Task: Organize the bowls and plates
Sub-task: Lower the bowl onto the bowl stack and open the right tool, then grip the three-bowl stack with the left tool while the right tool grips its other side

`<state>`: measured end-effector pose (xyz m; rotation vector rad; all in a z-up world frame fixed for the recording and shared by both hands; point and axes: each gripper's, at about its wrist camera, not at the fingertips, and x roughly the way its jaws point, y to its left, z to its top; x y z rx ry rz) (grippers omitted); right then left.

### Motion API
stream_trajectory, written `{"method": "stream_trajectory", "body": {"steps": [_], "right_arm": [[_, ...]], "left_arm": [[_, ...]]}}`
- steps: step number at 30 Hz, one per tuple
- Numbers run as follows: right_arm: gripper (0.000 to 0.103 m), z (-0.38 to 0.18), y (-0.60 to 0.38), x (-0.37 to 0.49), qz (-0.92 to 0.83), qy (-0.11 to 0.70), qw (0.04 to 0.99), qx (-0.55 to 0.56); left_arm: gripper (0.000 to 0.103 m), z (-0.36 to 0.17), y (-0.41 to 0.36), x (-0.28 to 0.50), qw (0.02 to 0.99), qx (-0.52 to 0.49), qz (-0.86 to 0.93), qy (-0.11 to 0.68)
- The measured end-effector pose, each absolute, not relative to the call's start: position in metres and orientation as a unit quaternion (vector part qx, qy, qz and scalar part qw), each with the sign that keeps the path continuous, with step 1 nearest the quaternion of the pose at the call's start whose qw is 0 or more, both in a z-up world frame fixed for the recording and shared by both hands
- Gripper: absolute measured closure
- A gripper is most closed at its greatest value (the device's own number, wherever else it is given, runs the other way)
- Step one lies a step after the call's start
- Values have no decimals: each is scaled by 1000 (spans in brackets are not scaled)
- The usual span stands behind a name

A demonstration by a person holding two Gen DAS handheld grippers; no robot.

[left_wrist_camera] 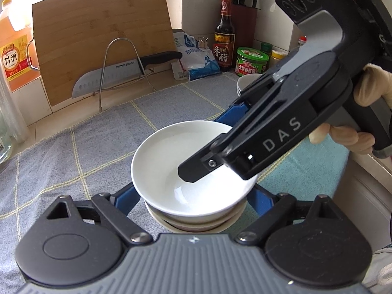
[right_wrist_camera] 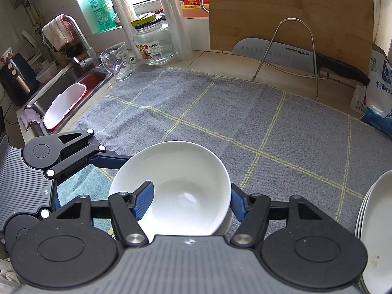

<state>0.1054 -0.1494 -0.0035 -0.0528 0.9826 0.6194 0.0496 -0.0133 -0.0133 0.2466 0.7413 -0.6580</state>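
Here, white bowl [right_wrist_camera: 171, 183] between right gripper [right_wrist_camera: 187, 202] fingers [right_wrist_camera: 143, 202], atop stack [left_wrist_camera: 196, 223].
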Motion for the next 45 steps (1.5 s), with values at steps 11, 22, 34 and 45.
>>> {"method": "stream_trajectory", "body": {"steps": [11,22,34,45], "right_arm": [[16,-1,-148,102,298,452,840,-37],[0,11,-157,75,307,400,860,-77],[0,-22,-160,42,329,411,837,-147],[0,-65,-156,61,332,429,823,-170]], "left_arm": [[6,-15,-13,52,869,122,-316,360],[5,-5,18,41,867,113,-320,365],[3,-34,29,54,835,134,-325,424],[3,-60,12,71,813,163,-375,414]]}}
